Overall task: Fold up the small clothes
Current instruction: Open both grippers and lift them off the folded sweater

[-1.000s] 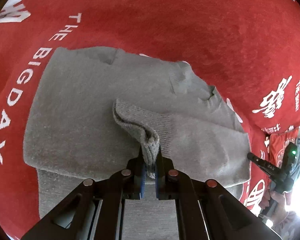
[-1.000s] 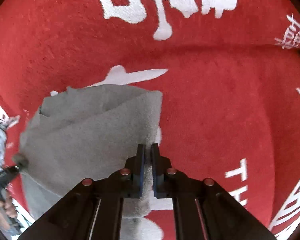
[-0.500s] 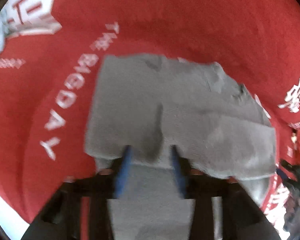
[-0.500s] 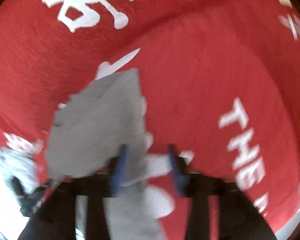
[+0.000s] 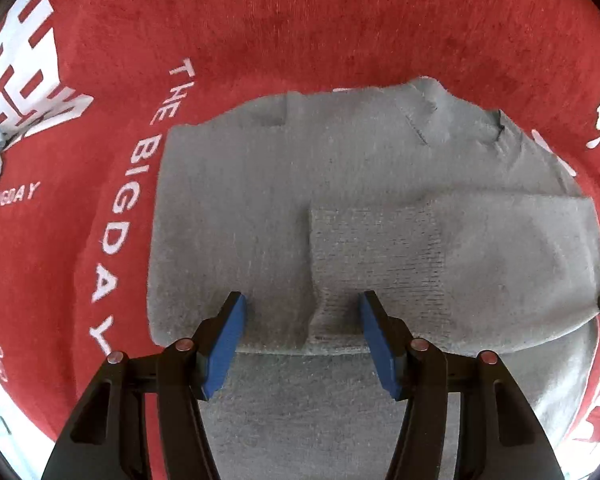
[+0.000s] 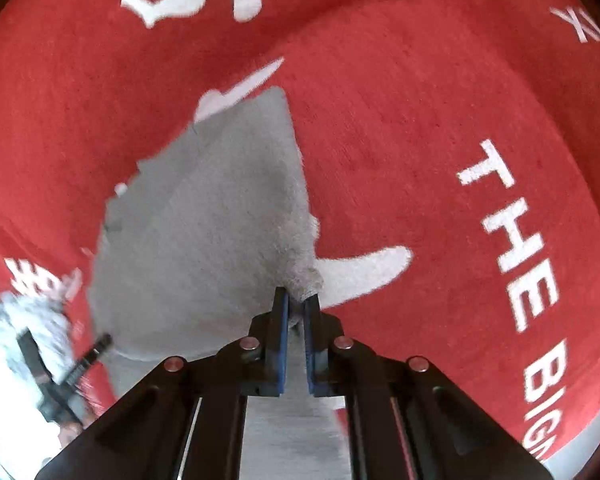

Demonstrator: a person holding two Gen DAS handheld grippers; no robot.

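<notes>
1. Grey sweater [image 5: 260, 208]: knitted, thick, matte. It lies flat on the red cloth [image 5: 340, 32], directly ahead of and partly under the left gripper [image 5: 302, 316]. One sleeve [image 5: 440, 264] is folded across the body, its ribbed cuff end lying between the left fingers.
2. Handling judgement: light, soft, no stiffness. It will sag and drape from any single pinch point. The knit surface looks grippy rather than slick, so layers should stay stacked once laid down. Not fragile, though the knit may stretch if pulled hard.
3. Where to hold, as a judgement: edges and corners, where the fabric is doubled or ribbed (cuff, hem, folded sleeve edge). A mid-panel pinch would bunch the knit and drag the layer below.
4. Left gripper: blue pads spread wide apart, holding nothing, hovering low over the sweater with the cuff edge in the gap.
5. Right gripper [image 6: 296, 308]: pads close together, pinching a small bunch at the sweater's edge [image 6: 304, 280], just in front of the fingertips. The rest of the sweater spreads ahead and to its left.
6. Red cloth: plush, with white printed lettering, surrounding the sweater on all sides. The far edge of the other tool [image 6: 80, 360] shows low at the left of the right view.
</notes>
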